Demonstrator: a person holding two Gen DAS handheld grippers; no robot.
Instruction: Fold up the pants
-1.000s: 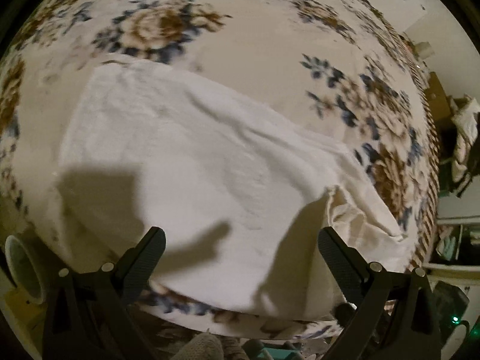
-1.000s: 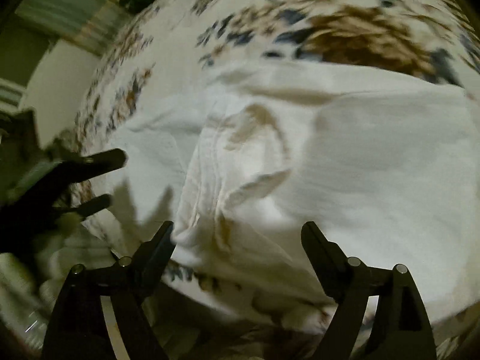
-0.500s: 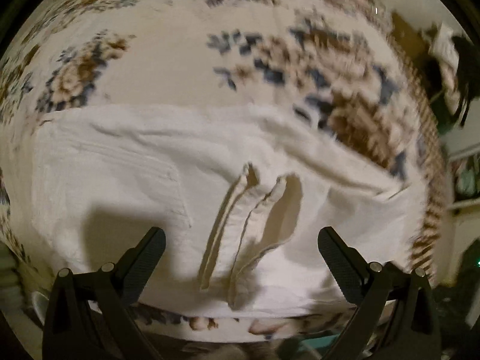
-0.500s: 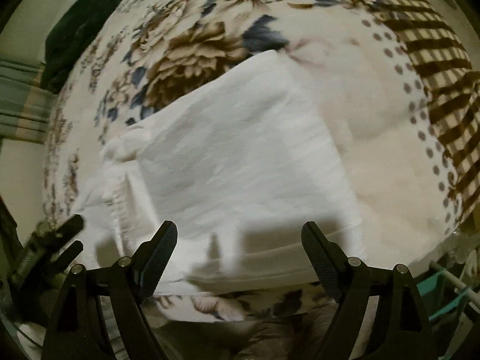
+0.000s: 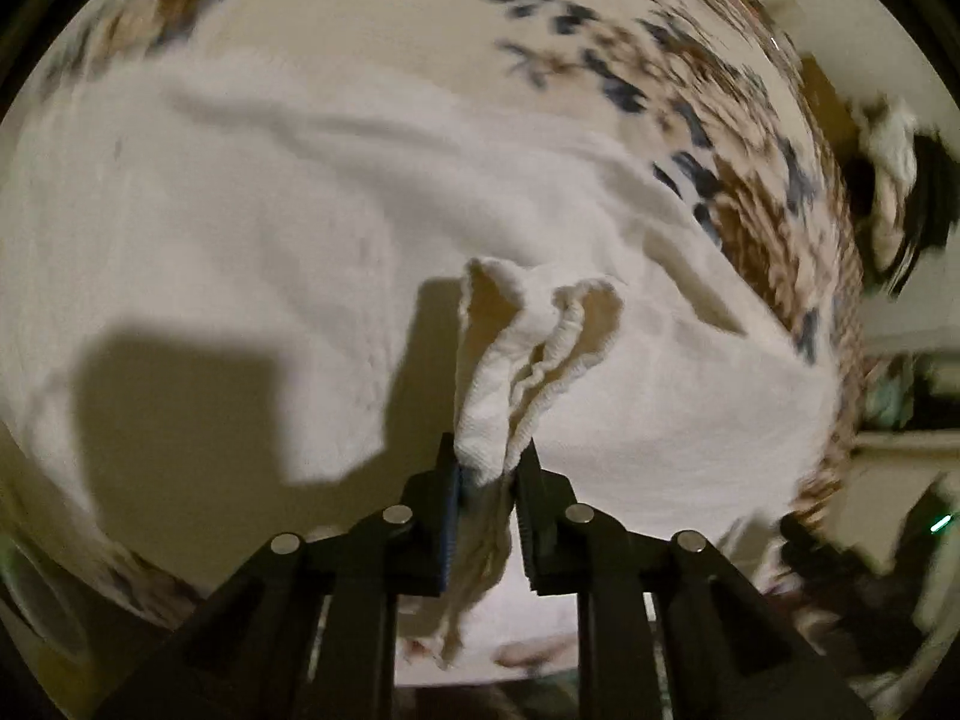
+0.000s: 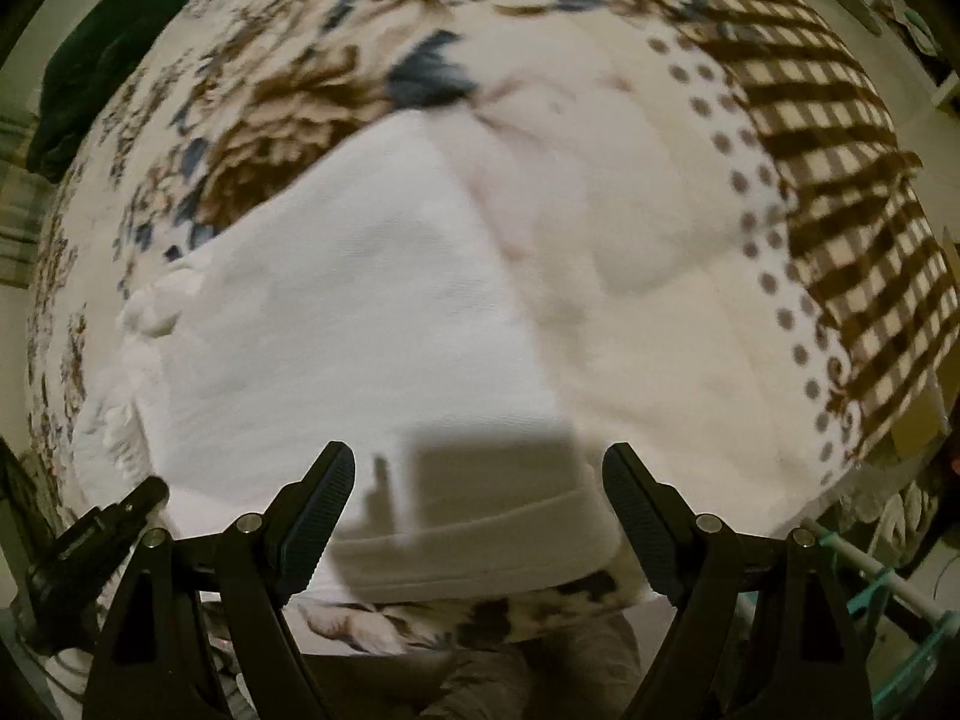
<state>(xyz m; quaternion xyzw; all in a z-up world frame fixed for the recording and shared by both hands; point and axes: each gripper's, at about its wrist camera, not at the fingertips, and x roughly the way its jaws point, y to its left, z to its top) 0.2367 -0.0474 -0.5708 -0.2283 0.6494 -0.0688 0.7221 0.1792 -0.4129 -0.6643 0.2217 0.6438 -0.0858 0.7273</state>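
Our left gripper, having just closed, pinches a bunched edge of the white pants at lower centre, while our right gripper gapes above the bed.

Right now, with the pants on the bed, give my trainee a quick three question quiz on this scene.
1. True or false: the left gripper is shut on a bunched fold of the pants.
2. What is between the right gripper's fingers? A) nothing gripped, B) a sock, C) a hanger.
3. Fill in: the pants lie on a ____ patterned blanket.

Key: 1 true; 2 A, it is open above the pants' near edge; 3 floral.
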